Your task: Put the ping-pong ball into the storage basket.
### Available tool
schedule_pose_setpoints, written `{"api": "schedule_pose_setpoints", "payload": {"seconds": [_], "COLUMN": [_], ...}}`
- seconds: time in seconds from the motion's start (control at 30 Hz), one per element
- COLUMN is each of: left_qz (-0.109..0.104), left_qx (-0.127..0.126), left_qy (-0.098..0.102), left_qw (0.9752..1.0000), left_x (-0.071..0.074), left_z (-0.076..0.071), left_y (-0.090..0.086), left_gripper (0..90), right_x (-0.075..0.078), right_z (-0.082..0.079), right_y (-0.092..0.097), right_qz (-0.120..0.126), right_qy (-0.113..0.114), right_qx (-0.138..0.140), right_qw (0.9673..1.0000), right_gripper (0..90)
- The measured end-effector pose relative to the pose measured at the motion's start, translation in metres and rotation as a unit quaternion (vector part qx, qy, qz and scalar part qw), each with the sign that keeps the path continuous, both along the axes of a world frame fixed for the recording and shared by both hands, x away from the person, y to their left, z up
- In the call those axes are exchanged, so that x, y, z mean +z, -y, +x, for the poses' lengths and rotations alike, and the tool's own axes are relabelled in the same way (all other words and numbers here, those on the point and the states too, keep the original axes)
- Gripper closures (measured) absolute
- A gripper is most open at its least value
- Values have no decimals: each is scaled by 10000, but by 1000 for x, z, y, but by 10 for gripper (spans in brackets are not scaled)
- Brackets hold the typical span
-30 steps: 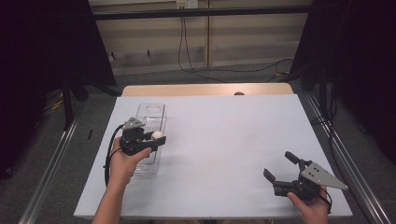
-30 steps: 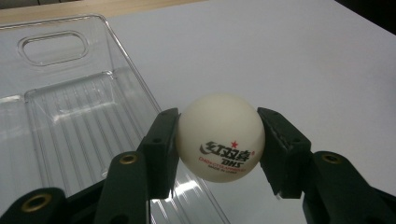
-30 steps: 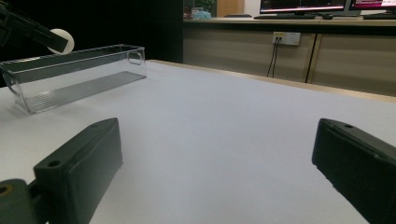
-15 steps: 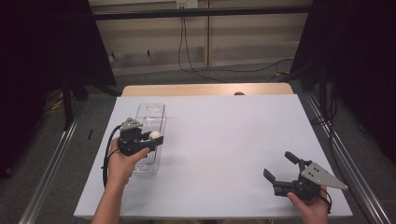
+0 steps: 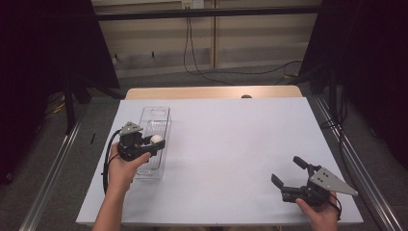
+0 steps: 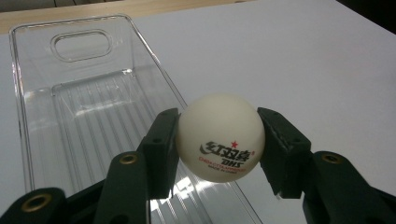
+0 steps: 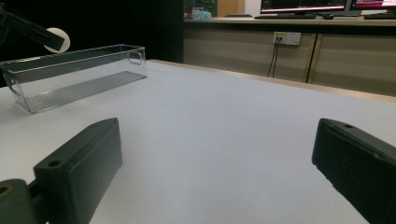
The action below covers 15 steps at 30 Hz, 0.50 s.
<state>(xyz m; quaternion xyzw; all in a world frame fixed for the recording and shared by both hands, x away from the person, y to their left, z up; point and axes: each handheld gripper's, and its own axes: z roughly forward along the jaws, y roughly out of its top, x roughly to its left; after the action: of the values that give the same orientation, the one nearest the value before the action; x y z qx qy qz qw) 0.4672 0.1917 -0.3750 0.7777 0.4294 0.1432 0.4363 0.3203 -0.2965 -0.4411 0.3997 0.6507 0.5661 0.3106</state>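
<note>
On the left side of the white table (image 5: 231,144), I held my left gripper (image 5: 155,140) over the clear plastic tray (image 5: 155,115), with its jaws clenched on a white table-tennis ball (image 5: 156,139). In the left gripper view, the ball (image 6: 219,136) sat squarely between the two black pads, one pressing each side, with its printed mark and small red star facing the camera. The ball hung above the tray's right-hand long wall, towards the near end, and the ribbed floor of the tray (image 6: 84,126) stretched away beneath and to the left of it, up to the oval handle cut-out at the far end. The ball touched nothing but my pads.

Moving right, the middle of the table was bare white surface.

At the near right corner, I held my right gripper (image 5: 286,173) low above the table, jaws spread wide and grasping nothing. In the right gripper view, its two black jaws stood well apart over the white surface, and far off at the upper left I could see the tray (image 7: 74,74) side-on with the ball (image 7: 60,39) held just above its rim.
</note>
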Motion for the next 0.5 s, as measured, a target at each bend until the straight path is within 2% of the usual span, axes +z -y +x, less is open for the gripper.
{"api": "schedule_pose_setpoints", "payload": {"seconds": [0.5], "left_qz": [-7], "left_qx": [71], "left_qy": [4], "left_qw": [10000], "left_x": [-1], "left_z": [-1], "left_y": [-7], "left_gripper": [512], "right_x": [0], "right_z": [0], "right_y": [-1], "right_qz": [3], "right_qy": [12], "right_qx": [-7], "right_qw": [10000], "right_gripper": [12]}}
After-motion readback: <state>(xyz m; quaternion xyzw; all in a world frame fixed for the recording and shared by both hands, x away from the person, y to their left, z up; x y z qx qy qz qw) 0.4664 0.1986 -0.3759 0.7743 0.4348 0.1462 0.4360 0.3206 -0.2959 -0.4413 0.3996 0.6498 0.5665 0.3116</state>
